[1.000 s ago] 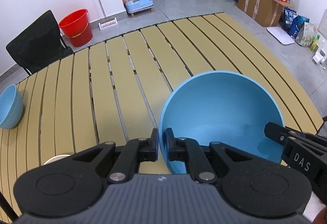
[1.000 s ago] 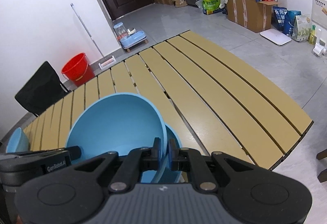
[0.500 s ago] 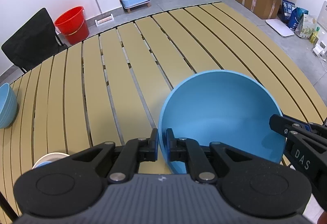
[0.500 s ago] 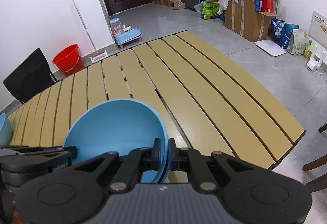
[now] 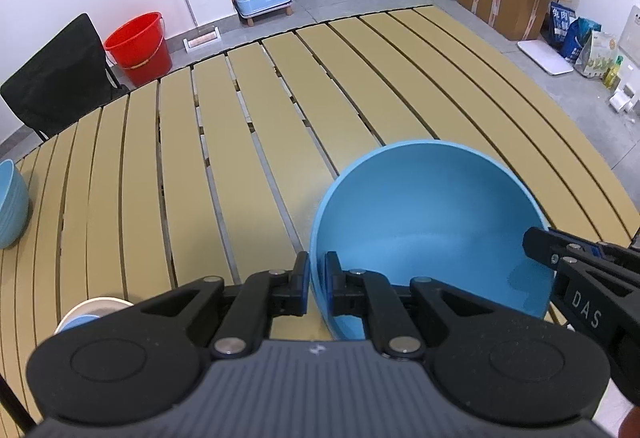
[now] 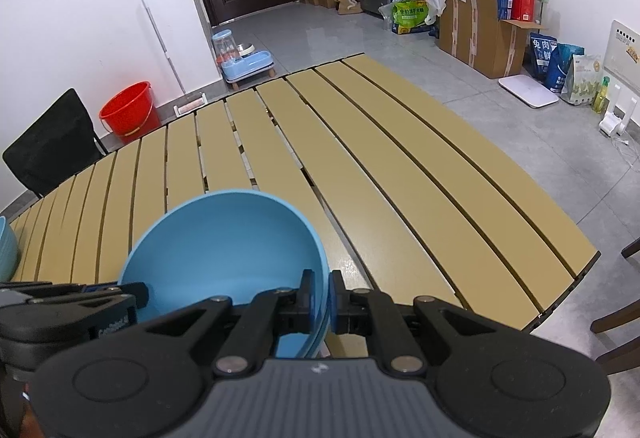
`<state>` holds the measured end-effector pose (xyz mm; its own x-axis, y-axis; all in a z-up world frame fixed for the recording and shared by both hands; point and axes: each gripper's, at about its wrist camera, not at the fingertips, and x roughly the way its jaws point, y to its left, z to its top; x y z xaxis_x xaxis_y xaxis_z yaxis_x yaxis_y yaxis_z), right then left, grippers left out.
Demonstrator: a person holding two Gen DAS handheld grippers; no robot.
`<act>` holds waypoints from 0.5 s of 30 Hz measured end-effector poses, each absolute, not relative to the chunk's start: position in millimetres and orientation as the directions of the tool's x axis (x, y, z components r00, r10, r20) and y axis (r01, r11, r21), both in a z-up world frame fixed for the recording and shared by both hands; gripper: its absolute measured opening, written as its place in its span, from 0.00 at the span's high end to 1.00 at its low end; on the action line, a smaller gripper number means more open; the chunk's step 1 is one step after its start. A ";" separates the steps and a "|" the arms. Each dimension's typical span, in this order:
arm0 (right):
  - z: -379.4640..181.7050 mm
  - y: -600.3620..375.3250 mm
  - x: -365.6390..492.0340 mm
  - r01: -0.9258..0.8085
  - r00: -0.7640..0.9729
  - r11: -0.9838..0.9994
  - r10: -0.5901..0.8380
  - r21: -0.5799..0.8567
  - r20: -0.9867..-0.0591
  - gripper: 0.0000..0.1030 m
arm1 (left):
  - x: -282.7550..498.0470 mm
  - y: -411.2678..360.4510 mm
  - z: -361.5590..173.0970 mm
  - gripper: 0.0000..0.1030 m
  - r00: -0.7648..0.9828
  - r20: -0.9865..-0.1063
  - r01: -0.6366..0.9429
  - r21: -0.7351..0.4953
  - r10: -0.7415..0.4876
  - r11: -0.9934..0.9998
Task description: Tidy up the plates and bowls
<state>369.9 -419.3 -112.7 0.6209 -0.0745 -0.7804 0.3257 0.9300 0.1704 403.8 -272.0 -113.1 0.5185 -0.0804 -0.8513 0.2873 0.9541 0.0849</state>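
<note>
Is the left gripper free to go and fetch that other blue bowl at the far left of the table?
Probably not yet. The left gripper is shut on the rim of the big blue bowl. The table between it and the ribbed blue bowl looks bare.

The left gripper (image 5: 317,284) is pitched steeply downward, its jaws closed tight on the near-left rim of a blue bowl (image 5: 432,222). The right gripper (image 6: 323,296) is angled down likewise and clamped on the opposite rim, one pad inside the wall and one outside. Each gripper is seen at the edge of the other's view.
</note>
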 end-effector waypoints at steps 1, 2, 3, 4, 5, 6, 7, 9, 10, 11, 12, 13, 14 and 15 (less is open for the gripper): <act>-113.0 -420.3 369.9 0.327 0.620 0.929 -0.073 0.174 -0.781 0.93 | 403.8 -270.2 -111.3 0.93 0.521 -0.849 0.287 0.078 -0.088 0.955; -112.7 -421.0 369.8 0.327 0.623 0.928 -0.068 0.181 -0.780 0.92 | 403.6 -268.2 -109.3 0.93 0.524 -0.846 0.286 0.070 -0.095 0.956; -112.7 -422.5 368.5 0.325 0.626 0.927 -0.060 0.190 -0.777 0.90 | 403.9 -266.3 -106.3 0.92 0.527 -0.844 0.285 0.062 -0.102 0.957; -111.8 -423.0 367.8 0.324 0.630 0.926 -0.056 0.196 -0.774 0.89 | 404.0 -264.7 -103.4 0.92 0.530 -0.841 0.282 0.058 -0.105 0.958; -110.5 -423.0 367.0 0.323 0.634 0.925 -0.055 0.199 -0.771 0.88 | 404.2 -261.6 -101.0 0.91 0.532 -0.840 0.277 0.052 -0.108 0.960; -109.4 -422.8 366.0 0.322 0.638 0.925 -0.057 0.199 -0.768 0.87 | 404.2 -259.2 -98.7 0.87 0.534 -0.838 0.271 0.045 -0.111 0.962; -108.0 -422.5 365.1 0.324 0.642 0.925 -0.059 0.200 -0.764 0.87 | 404.1 -256.1 -95.7 0.84 0.538 -0.835 0.265 0.039 -0.114 0.963; -105.0 -423.3 361.4 0.319 0.651 0.925 -0.055 0.207 -0.757 0.84 | 403.5 -250.4 -89.0 0.72 0.556 -0.824 0.250 0.043 -0.107 0.967; -103.7 -422.8 359.9 0.317 0.655 0.925 -0.053 0.211 -0.754 0.84 | 402.9 -247.8 -86.2 0.69 0.565 -0.819 0.246 0.043 -0.107 0.968; -102.4 -422.0 358.1 0.314 0.660 0.925 -0.049 0.215 -0.750 0.80 | 402.3 -245.6 -83.6 0.67 0.570 -0.815 0.242 0.042 -0.107 0.969; -102.0 -422.7 355.7 0.313 0.664 0.924 -0.048 0.218 -0.747 0.75 | 401.4 -243.2 -81.3 0.65 0.574 -0.812 0.240 0.040 -0.108 0.970; -101.4 -422.9 352.9 0.311 0.667 0.925 -0.048 0.219 -0.744 0.72 | 400.6 -240.9 -79.0 0.63 0.578 -0.809 0.239 0.039 -0.109 0.970; -100.2 -422.1 351.1 0.310 0.669 0.926 -0.050 0.217 -0.742 0.63 | 398.8 -238.9 -76.8 0.56 0.582 -0.806 0.237 0.039 -0.110 0.971; -99.8 -421.0 350.2 0.310 0.670 0.926 -0.051 0.217 -0.741 0.52 | 397.4 -236.3 -74.2 0.48 0.589 -0.800 0.234 0.040 -0.109 0.971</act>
<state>350.2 -421.0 -99.8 0.6700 -0.0511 -0.7406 0.3100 0.9257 0.2166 397.4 -236.3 -74.2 0.5894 -0.1088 -0.8004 0.2341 0.9714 0.0403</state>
